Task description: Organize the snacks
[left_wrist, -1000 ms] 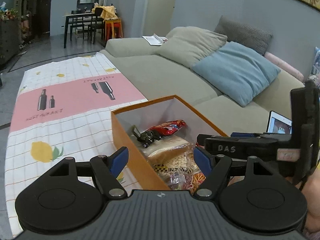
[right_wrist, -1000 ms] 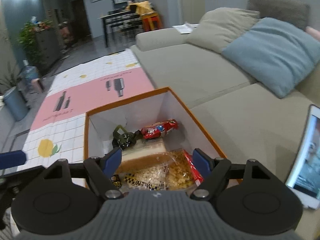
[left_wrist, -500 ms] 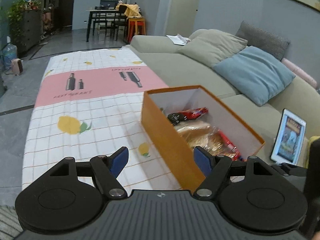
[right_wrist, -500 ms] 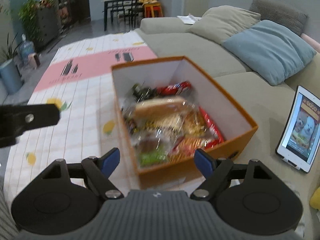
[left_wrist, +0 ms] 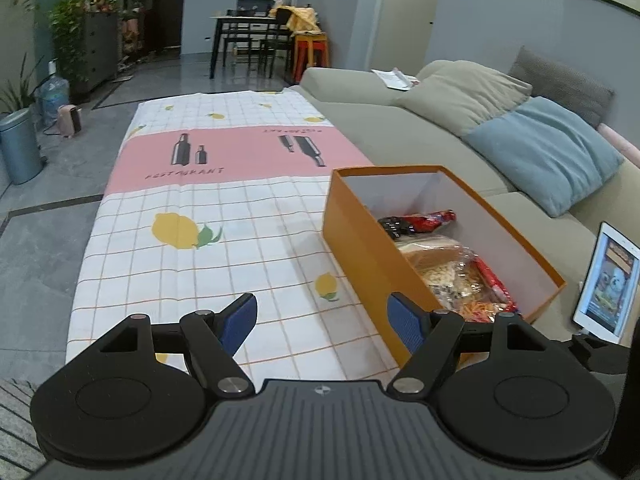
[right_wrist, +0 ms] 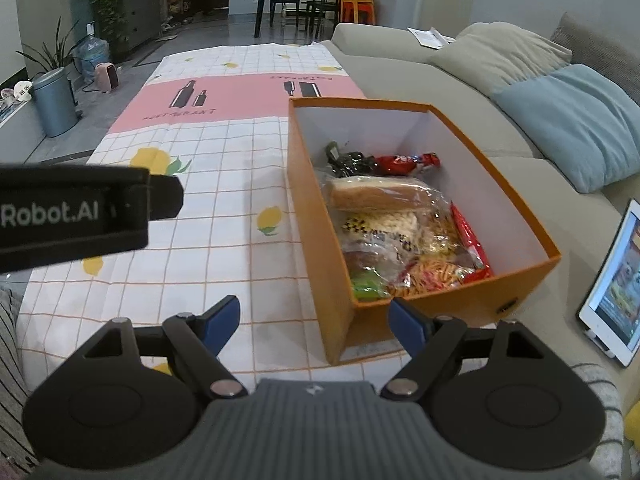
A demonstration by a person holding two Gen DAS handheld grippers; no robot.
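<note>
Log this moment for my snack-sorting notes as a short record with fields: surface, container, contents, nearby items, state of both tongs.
surface: table under a checked cloth with lemon prints and a pink band
container: orange box, lid off, on the cloth's right side by the sofa
contents: wrapped bread, red packet, dark packet, mixed snack bags
nearby: tablet propped up right of the box
left tongs: open, empty
right tongs: open, empty, before the box's near corner
</note>
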